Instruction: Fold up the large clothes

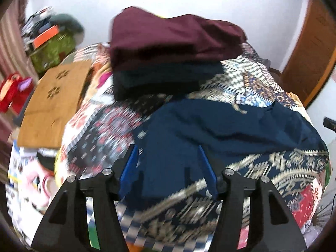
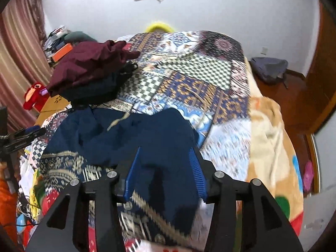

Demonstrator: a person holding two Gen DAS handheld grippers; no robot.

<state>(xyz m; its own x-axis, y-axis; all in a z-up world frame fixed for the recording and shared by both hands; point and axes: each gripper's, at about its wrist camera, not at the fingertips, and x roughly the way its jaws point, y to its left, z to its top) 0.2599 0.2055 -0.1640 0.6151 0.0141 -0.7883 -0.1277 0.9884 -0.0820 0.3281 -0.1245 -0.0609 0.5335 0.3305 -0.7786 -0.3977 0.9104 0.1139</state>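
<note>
- Navy garment (image 1: 220, 130) lies rumpled beneath your left hand-held gripper (image 1: 168, 168), whose blue pads stand apart, pressing nothing.
- Your right hand-held gripper (image 2: 166, 168) likewise gapes over its cloth.
- It sprawls across the patterned bed (image 2: 189, 73), near a maroon-topped stack (image 1: 168, 42).

No lettering, label, brand mark or number is showing clearly enough to read in either wrist view. The black clamp-like device (image 2: 23, 137) sitting at nine o'clock in the right wrist view is carrying a small pale marking, but blur and size are keeping it illegible.
</note>
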